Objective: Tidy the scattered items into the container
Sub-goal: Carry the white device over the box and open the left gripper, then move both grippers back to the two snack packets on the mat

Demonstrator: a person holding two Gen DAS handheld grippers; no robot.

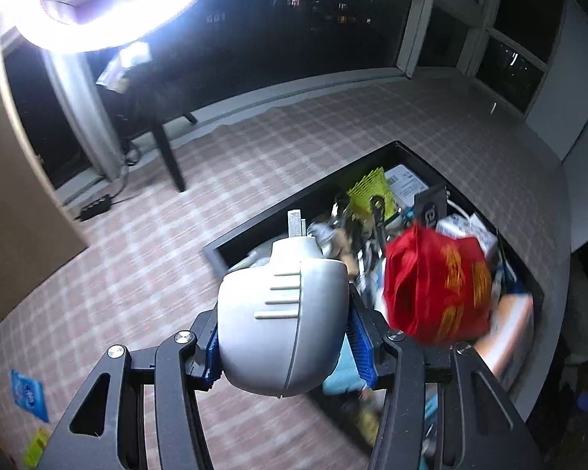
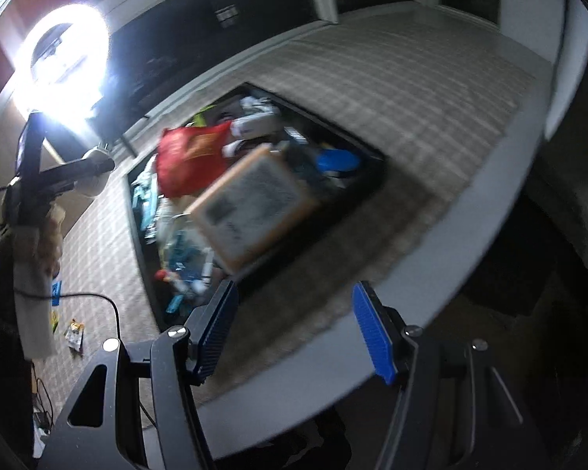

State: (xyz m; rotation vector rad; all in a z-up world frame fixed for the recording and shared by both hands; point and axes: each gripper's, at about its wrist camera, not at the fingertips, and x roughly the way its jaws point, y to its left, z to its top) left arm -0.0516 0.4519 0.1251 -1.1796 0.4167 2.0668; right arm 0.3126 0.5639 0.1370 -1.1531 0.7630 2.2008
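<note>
- Beyond both claws, a wide table [image 2: 431, 90] under a checked cloth in pale pink and grey, soft in look, with a bare grey rim.
- Ahead of the left gripper [image 1: 290, 337] and a little to its right, a flat black container [image 1: 405, 148], rectangular with low walls, crowded to the brim.
- Inside, close beyond the right gripper [image 2: 294, 329], an orange-edged box [image 2: 251, 207] lying tilted on the heap, blurred.
- Beside it, a red cloth bag [image 1: 437, 286] with yellow print, crumpled, just right of the left claw's tips.
- Clamped between the blue ribbed pads [image 1: 362, 346] of the left claw, a grey plastic gadget [image 1: 282, 321], rounded like a shell, smooth, with raised ridges and a metal piece at its far end; raised above the near corner of the container.
- Right claw standing wide apart, nothing between its blue ribbed pads, nothing touched.
- Far left of the left claw, on the cloth, a small blue packet [image 1: 29, 393] and a green one [image 1: 37, 446].
</note>
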